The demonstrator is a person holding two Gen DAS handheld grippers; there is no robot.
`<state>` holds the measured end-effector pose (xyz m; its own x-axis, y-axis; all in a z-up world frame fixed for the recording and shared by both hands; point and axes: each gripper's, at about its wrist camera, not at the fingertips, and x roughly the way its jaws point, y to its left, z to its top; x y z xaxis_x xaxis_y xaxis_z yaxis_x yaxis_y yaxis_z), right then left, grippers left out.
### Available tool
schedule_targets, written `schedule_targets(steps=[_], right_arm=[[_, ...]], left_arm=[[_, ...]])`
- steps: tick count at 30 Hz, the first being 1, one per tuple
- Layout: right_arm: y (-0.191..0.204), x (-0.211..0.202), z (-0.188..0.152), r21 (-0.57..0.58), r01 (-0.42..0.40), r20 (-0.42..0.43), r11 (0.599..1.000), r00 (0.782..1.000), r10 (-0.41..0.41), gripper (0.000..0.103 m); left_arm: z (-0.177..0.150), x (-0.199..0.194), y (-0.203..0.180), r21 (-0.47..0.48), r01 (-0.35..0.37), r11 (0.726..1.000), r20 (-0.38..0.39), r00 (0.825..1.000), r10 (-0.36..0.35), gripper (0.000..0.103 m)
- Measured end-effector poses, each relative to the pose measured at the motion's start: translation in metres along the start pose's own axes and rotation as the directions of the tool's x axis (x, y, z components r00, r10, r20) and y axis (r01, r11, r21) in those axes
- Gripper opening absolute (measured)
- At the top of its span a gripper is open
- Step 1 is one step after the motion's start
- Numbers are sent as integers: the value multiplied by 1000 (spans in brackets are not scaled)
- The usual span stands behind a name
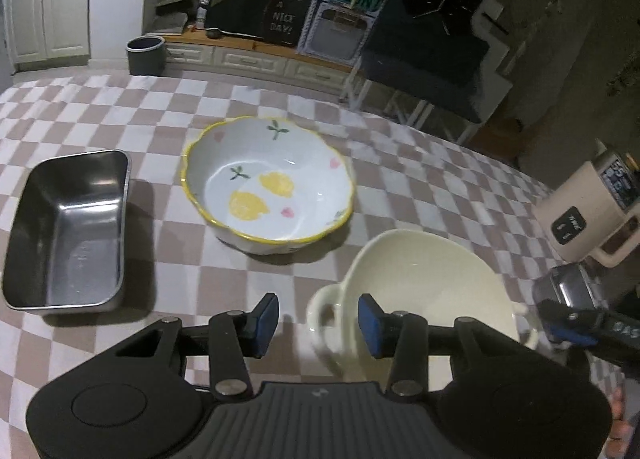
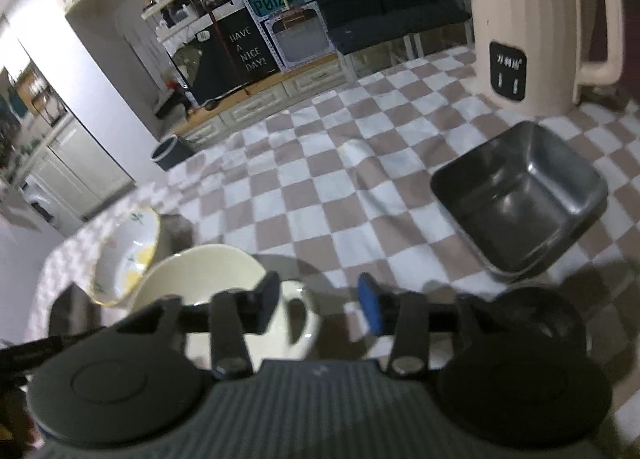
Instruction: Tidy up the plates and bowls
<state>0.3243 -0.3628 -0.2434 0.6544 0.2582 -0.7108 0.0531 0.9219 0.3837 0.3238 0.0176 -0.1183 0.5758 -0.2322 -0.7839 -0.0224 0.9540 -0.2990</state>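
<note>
Handle [image 1: 322, 309] of cream bowl [image 1: 424, 279] sits between parted jaws of left gripper [image 1: 318, 325], ungripped; right gripper [image 2: 320, 305] open at opposite handle.

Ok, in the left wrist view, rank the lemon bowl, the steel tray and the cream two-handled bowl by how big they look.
1. lemon bowl
2. cream two-handled bowl and steel tray: these look about alike, so no ranking between them.

The cream bowl sits nearest the camera and is partly hidden by the left gripper, so its true size is unsure.
</note>
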Motion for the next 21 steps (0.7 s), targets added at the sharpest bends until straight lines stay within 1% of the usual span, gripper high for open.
schedule_targets(steps=[4, 8, 10, 11, 12, 13, 16, 17, 19, 21], right_arm=[[9, 7, -5, -52, 49, -29, 997, 998, -51, 58], [12, 12, -7, -57, 36, -55, 998, 998, -39, 58], [11, 16, -7, -55, 22, -70, 998, 997, -26, 57], [11, 19, -7, -53, 15, -78, 998, 997, -19, 57], [11, 20, -6, -50, 7, -84, 999, 996, -11, 55], [11, 21, -6, -48, 0, -88, 999, 996, -4, 49], [12, 28, -6, -52, -10, -105, 999, 994, 4, 44], [13, 31, -6, -54, -9, -113, 999, 994, 3, 42], [13, 36, -5, -55, -14, -126, 998, 992, 7, 34], [13, 40, -5, -47, -24, -135, 999, 991, 17, 32]], left_arm=[[-3, 8, -4, 24, 4, 1000, -40, 999, -3, 46], [-5, 18, -5, 30, 12, 999, -70, 997, -10, 44], [-5, 21, -7, 41, 10, 999, -74, 997, -7, 41], [-5, 22, -7, 42, 15, 999, -76, 997, -12, 37], [-4, 24, -7, 38, 19, 999, -77, 997, -16, 34], [-4, 25, -6, 31, 17, 999, -77, 997, -15, 33], [-3, 28, -3, 7, 21, 1000, -77, 997, -21, 28], [-3, 29, -1, 0, 20, 1000, -78, 997, -20, 24], [-2, 30, 2, -13, 27, 1000, -81, 996, -28, 24], [-1, 32, 4, -21, 37, 999, -86, 996, -38, 23]])
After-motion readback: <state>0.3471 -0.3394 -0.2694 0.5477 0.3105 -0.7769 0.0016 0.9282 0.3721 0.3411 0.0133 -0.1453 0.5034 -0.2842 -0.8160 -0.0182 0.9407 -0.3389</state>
